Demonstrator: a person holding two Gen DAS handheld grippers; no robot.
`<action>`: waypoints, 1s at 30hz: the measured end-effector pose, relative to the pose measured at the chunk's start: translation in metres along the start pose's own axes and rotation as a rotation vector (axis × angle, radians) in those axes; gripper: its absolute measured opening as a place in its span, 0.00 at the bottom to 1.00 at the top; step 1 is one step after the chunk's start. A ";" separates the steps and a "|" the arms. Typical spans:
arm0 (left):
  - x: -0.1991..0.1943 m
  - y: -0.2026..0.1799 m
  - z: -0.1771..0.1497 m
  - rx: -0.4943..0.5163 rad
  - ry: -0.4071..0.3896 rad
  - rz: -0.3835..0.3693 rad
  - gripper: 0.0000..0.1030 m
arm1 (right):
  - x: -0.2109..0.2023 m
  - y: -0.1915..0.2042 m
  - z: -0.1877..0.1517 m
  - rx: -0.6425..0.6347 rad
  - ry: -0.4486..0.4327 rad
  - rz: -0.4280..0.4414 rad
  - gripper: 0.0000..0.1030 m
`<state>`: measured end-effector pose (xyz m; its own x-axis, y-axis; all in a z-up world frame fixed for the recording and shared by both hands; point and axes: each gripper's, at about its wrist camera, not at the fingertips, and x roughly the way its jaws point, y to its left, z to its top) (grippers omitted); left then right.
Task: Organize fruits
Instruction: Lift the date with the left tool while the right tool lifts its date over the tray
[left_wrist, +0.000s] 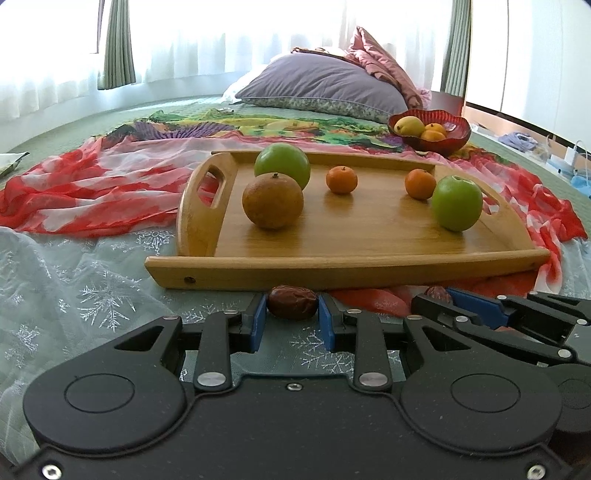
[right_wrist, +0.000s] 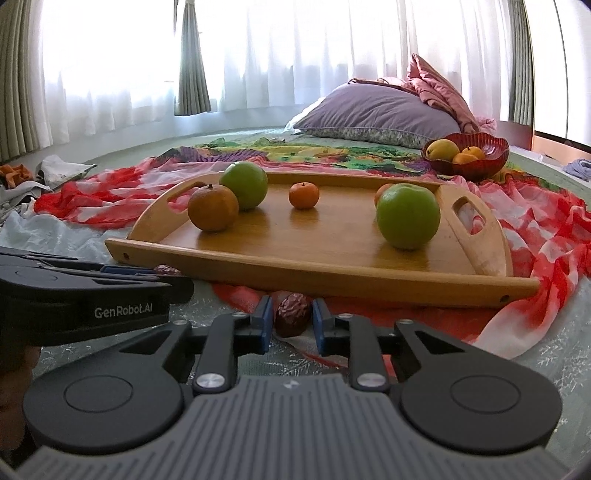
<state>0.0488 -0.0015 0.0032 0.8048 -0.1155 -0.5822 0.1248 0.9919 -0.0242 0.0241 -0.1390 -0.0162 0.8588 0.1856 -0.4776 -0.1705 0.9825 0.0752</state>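
Down low on the bed, both tools sit side by side just short of the wooden tray (left_wrist: 347, 266), each with a wrinkled red date between its blue pads. The left gripper (left_wrist: 292, 308) has its jaws drawn in around a date (left_wrist: 292, 307) lying crosswise; both pads look pressed to its ends, so it reads as clamped, the fruit right at the fingertips. The right gripper (right_wrist: 292, 314) is also narrowed around the second date (right_wrist: 291, 314), which stands more on end; from its own camera a thin sliver of gap seems to remain on each side, and I cannot tell for sure whether the pads are actually biting or only bracketing it. Seen from the left camera, that right gripper (left_wrist: 437, 295) shows its date as a dark lump at the tips. Both dates are over the snowflake-patterned sheer cloth (left_wrist: 92, 288), beside the red and white scarf (left_wrist: 85, 192), just in front of the tray's near rail. On the tray stand a brownish orange (left_wrist: 272, 201) touching a green apple (left_wrist: 282, 164) behind it, two small mandarins (left_wrist: 341, 180) toward the back, and another green apple (left_wrist: 457, 203) at the right end. Farther back, a red bowl (left_wrist: 458, 138) holds yellow and orange fruit, near a purple pillow (left_wrist: 317, 83).
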 end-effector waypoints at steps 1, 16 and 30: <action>0.000 0.000 0.000 -0.001 -0.001 0.001 0.28 | 0.001 0.000 0.000 0.003 0.001 -0.001 0.24; -0.008 0.001 0.015 -0.002 -0.047 0.004 0.28 | -0.005 -0.007 0.013 0.017 -0.028 -0.014 0.23; -0.006 -0.006 0.052 -0.023 -0.111 -0.015 0.28 | -0.005 -0.016 0.038 0.005 -0.086 -0.050 0.23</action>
<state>0.0738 -0.0093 0.0492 0.8624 -0.1340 -0.4881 0.1248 0.9908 -0.0515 0.0411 -0.1554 0.0181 0.9045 0.1371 -0.4037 -0.1245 0.9906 0.0574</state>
